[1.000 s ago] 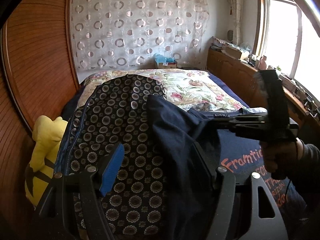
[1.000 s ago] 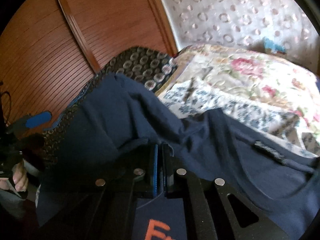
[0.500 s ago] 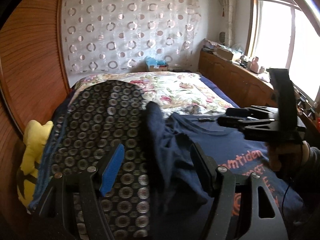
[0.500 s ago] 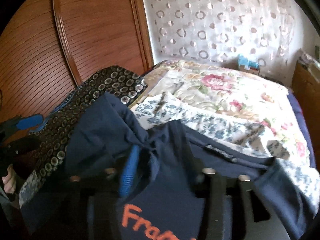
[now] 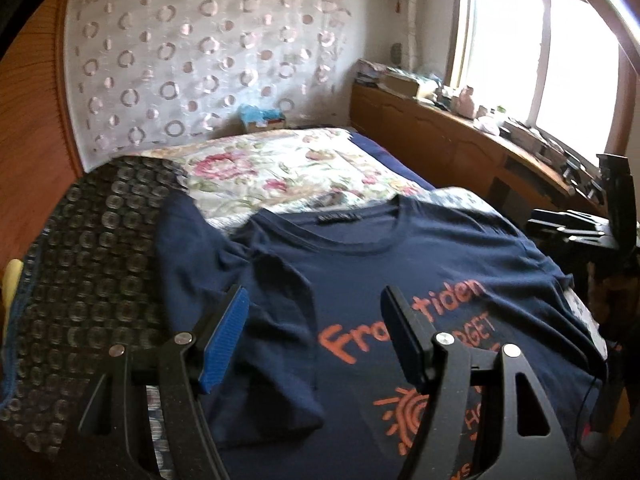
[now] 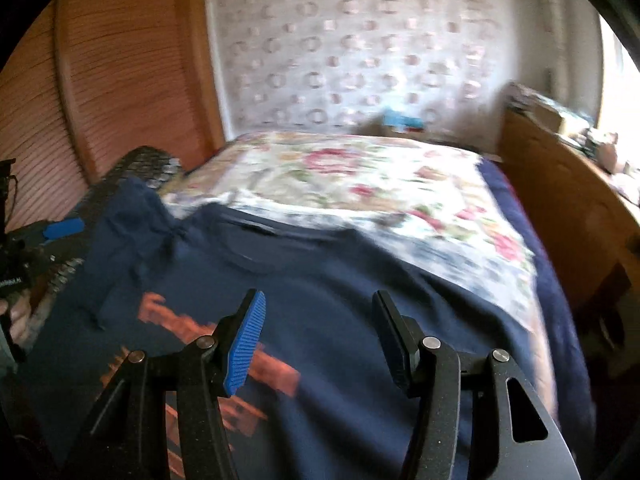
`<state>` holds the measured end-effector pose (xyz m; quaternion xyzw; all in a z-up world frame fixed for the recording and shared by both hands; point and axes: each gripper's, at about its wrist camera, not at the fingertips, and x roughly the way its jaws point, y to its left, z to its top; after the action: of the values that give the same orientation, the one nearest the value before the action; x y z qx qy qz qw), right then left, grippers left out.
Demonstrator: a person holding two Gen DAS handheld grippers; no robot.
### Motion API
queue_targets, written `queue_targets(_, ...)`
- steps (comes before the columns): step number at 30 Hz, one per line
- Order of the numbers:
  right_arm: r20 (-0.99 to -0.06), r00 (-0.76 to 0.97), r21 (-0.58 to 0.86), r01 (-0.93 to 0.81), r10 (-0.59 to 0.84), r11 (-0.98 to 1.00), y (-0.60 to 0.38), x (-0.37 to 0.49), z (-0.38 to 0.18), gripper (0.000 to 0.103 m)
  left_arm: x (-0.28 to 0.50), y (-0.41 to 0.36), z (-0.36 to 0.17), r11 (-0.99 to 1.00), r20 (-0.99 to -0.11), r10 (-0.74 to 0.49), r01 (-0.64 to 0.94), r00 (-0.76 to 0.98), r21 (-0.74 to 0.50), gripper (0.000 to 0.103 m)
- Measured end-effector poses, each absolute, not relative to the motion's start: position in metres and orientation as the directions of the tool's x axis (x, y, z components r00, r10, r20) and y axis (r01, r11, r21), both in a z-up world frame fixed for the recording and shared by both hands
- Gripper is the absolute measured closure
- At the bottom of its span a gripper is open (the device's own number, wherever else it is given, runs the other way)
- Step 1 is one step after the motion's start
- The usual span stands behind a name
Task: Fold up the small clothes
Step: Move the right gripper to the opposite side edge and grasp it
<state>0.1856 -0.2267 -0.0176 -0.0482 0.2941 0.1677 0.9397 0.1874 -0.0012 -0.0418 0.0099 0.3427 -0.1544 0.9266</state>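
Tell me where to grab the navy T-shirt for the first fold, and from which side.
Take the navy T-shirt by its rumpled left sleeve, probably coming in from the dark circle-patterned cover. That sleeve lies bunched with raised folds, while the chest lies flat. The left gripper hovers open nearest it.

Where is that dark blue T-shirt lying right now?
The T-shirt lies spread print-up on the near end of the bed, just ahead of both open grippers. Its collar points toward the floral quilt, and one sleeve rests on the circle-patterned blanket at left.

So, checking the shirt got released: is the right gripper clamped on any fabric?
No, the right gripper stands open above the navy T-shirt.
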Motion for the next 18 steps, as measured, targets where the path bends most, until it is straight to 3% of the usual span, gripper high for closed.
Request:
queue_targets(10,-0.650,0.756,0.028,-0.066,0.068,0.997,-0.314,0.142,-0.065,0.046,0.197,-0.027,-0.075,0.936,-0.710,-0.289,0.344,0.642,-0.070,0.033)
queue_targets(18,-0.711,0.703,0.054,0.015,0.028,0.998,-0.318,0.129,-0.095,0.046,0.202,-0.038,-0.091,0.932,-0.754,-0.270,0.359,0.599,-0.048,0.033)
